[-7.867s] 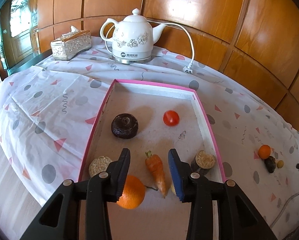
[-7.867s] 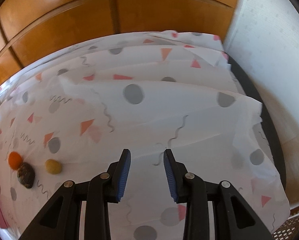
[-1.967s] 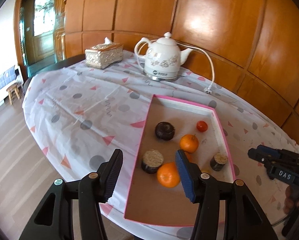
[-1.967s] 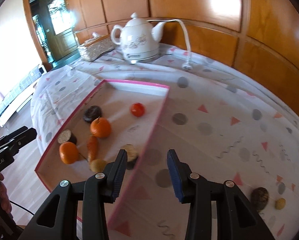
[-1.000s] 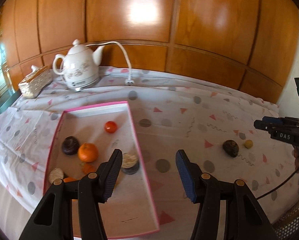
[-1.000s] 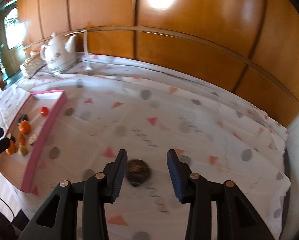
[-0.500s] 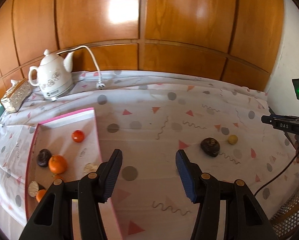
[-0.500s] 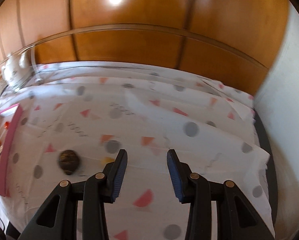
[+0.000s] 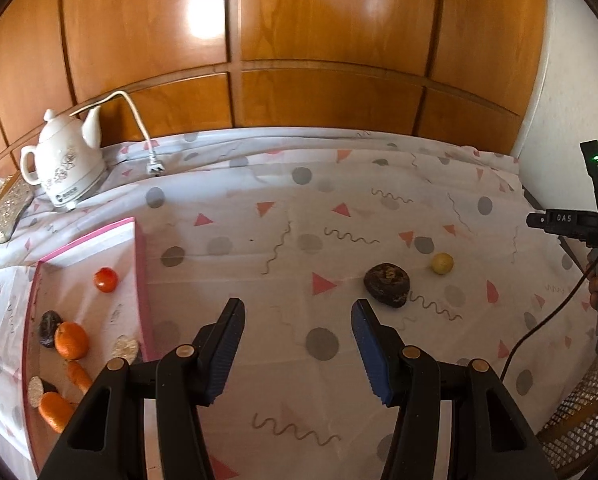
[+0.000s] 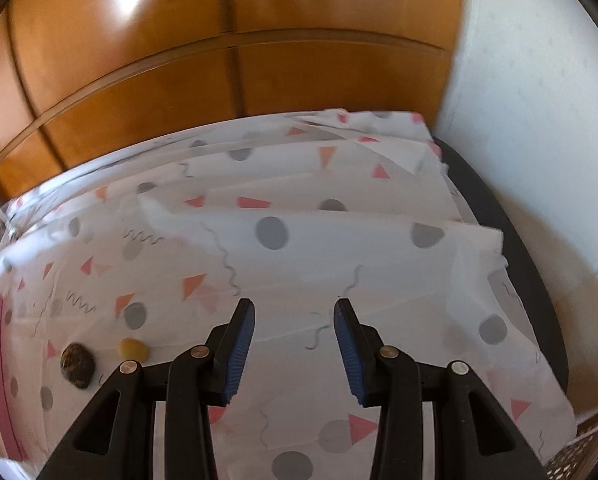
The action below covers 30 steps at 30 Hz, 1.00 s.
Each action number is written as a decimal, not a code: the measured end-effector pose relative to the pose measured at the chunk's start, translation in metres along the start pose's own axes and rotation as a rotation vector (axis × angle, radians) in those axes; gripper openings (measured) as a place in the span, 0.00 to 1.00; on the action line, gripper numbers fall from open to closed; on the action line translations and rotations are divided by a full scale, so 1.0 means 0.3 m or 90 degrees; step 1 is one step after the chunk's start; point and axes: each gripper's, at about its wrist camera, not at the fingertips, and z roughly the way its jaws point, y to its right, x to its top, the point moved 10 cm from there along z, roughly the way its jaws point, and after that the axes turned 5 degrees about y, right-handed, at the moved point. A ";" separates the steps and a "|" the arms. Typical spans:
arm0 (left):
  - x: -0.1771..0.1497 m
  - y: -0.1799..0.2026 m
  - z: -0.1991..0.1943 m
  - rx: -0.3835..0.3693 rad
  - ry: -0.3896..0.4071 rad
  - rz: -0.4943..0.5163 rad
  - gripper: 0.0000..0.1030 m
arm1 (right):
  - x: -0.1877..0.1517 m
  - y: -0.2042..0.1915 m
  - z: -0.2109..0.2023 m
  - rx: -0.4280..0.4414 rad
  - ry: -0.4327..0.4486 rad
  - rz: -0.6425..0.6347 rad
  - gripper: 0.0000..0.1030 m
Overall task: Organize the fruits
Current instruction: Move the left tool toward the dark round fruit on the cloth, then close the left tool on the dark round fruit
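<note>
A dark brown wrinkled fruit [image 9: 387,282] and a small yellow fruit [image 9: 442,263] lie loose on the patterned tablecloth, beyond and right of my left gripper [image 9: 297,312], which is open and empty. The pink-edged tray [image 9: 141,276] at the left holds a red tomato [image 9: 105,279], oranges [image 9: 71,340], a carrot and dark round pieces. My right gripper [image 10: 294,312] is open and empty over bare cloth; the dark fruit [image 10: 77,365] and the yellow fruit [image 10: 131,348] sit to its lower left. The right gripper's body [image 9: 579,224] shows at the left view's right edge.
A white ceramic kettle [image 9: 65,168] with its cord and plug [image 9: 155,166] stands at the back left, beside a tissue box [image 9: 5,208]. Wood panelling runs behind the table. The table's right edge [image 10: 511,264] drops off beside a white wall. A woven chair seat [image 9: 579,424] is lower right.
Both views have swung to the right. The tray slid to the left edge, and the dark and yellow fruits shifted left in both views. Neither gripper's jaw gap changed.
</note>
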 end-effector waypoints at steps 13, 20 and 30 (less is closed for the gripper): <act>0.009 0.199 0.195 -0.061 -0.054 0.071 0.55 | -0.040 0.277 0.026 -0.086 -0.032 0.217 0.40; 0.000 0.292 0.302 -0.083 -0.085 0.092 0.55 | -0.054 0.313 0.040 -0.092 -0.044 0.240 0.40; -0.024 0.296 0.408 -0.076 -0.114 0.081 0.63 | -0.053 0.340 0.045 -0.103 -0.042 0.257 0.40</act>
